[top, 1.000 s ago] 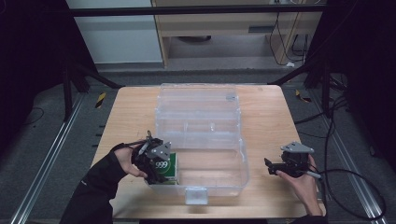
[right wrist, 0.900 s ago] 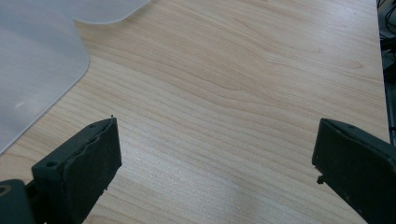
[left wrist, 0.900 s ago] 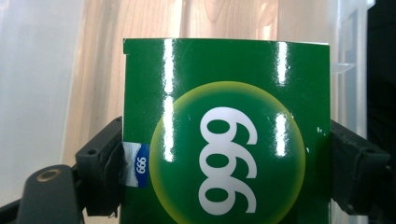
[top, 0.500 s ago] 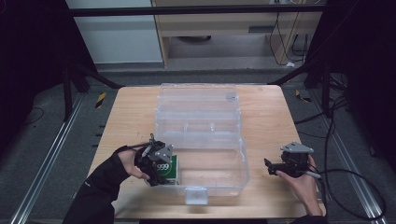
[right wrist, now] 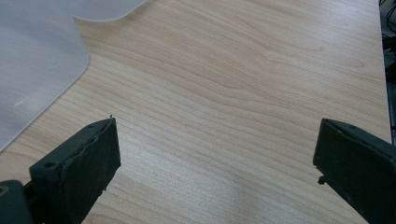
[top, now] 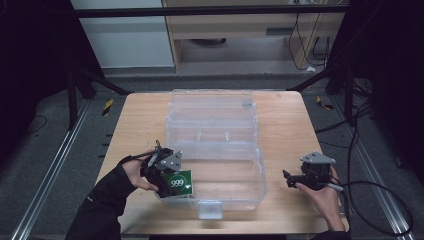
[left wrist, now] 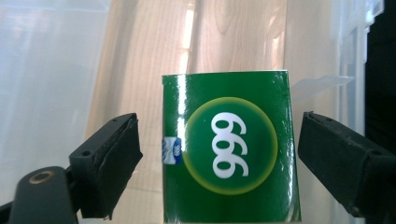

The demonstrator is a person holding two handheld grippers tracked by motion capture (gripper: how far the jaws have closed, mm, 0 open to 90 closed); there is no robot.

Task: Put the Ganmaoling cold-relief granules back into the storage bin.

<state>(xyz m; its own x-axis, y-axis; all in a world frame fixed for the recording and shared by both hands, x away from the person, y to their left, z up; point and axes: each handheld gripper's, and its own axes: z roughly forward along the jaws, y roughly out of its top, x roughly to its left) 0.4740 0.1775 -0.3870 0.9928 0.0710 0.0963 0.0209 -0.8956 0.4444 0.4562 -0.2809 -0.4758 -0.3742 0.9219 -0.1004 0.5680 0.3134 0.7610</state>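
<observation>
Left claw [left wrist: 212, 154]: jaws apart, flanking the green "999" box [left wrist: 229, 147], touching neither side. Box: inside the clear bin [top: 235, 192], front-left corner. Right claw [top: 295, 178]: apart, empty, over bare worktop [right wrist: 243, 93]. Step, as I judge: box just placed or awaiting grasp. Next: I back out without tipping it.

Open box [top: 215, 145] mid-table [top: 142, 115]. Carton [top: 180, 183] in its 7 o'clock corner, left gripper [top: 167, 172] there; right gripper [top: 292, 179] at 4 o'clock.
</observation>
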